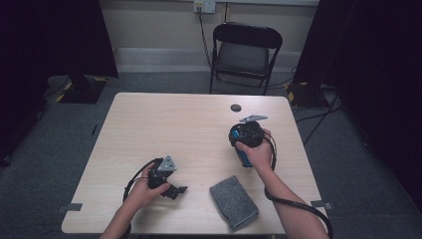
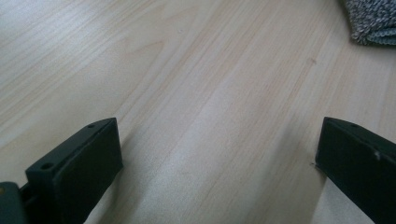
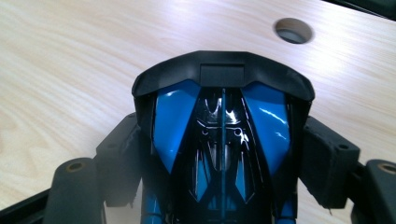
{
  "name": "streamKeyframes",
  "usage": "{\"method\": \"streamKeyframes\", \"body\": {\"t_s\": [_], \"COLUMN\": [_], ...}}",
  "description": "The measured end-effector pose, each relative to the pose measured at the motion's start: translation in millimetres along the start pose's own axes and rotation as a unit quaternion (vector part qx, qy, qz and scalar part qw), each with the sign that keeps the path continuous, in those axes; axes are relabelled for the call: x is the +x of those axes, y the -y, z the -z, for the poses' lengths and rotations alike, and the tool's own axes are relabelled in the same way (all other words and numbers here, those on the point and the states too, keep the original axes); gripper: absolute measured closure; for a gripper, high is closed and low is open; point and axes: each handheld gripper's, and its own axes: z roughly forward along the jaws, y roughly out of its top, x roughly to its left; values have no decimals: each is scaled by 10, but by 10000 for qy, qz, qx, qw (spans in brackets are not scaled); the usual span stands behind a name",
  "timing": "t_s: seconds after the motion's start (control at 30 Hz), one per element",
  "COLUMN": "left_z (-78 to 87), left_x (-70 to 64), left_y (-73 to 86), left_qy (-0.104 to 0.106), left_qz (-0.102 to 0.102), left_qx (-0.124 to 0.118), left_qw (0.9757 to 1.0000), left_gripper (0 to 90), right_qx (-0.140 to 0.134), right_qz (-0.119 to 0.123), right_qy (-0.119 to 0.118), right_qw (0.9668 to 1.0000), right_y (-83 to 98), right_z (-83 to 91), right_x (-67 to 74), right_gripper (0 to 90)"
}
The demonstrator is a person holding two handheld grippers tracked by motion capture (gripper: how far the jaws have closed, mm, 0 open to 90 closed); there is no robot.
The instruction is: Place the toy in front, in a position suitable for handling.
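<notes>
A glossy blue and black toy car (image 3: 223, 140) sits lengthwise between the jaws of my right gripper (image 3: 224, 154), its black rear wing pointing away from the camera. The pads press on both of its sides, holding it just above the table. In the high view my right gripper (image 1: 247, 132) is at the table's right middle, held in a hand. My left gripper (image 1: 174, 189) rests near the front left, low over the wood. Its jaws stand wide apart with only bare tabletop between them (image 2: 219, 158).
A folded grey cloth (image 1: 234, 201) lies near the front edge between the hands, its corner showing as the cloth (image 2: 373, 21) in the left gripper view. The light wood table (image 1: 164, 119) has a round cable hole (image 1: 235, 107) at the back. A black folding chair (image 1: 246, 50) stands behind it.
</notes>
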Motion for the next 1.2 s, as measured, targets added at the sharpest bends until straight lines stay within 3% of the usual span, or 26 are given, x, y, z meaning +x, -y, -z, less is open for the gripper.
{"method": "streamKeyframes", "body": {"t_s": [0.13, 0.27, 0.37, 0.5, 0.7, 0.87, 1.03, 1.2], "left_z": [3, 2, -1, 0, 0, -1, -1, -1], "left_x": [1, 0, -1, 0, 2, 4, 4, 4], "left_y": [-1, -1, 0, 0, 2, 1, 2, 2], "left_qy": [4, 6, 4, 1, 6, 14, 15, 15], "left_qz": [-6, 6, 11, 0, -7, -14, -16, -14], "left_qx": [19, 12, -9, 1, -8, -12, -13, -12], "left_qw": [10000, 10000, 10000, 10000, 10000, 10000, 10000, 10000], "left_gripper": [0, 0, 0, 0, 0, 0, 0, 0], "right_qx": [92, 125, 180, 212, 347, 397, 458, 511], "right_qz": [269, 325, 477, 516, 661, 919, 980, 885], "right_qy": [-59, -127, -356, -469, -671, -818, -856, -903], "right_qw": [9996, 9993, 9981, 9973, 9949, 9916, 9904, 9907], "right_y": [-59, -96, -123, -123, -132, -181, -194, -159], "right_z": [-90, -168, -301, -385, -571, -695, -779, -888], "right_x": [64, 94, 131, 148, 172, 211, 244, 249], "right_gripper": [256, 256, 255, 255, 255, 254, 254, 252]}}
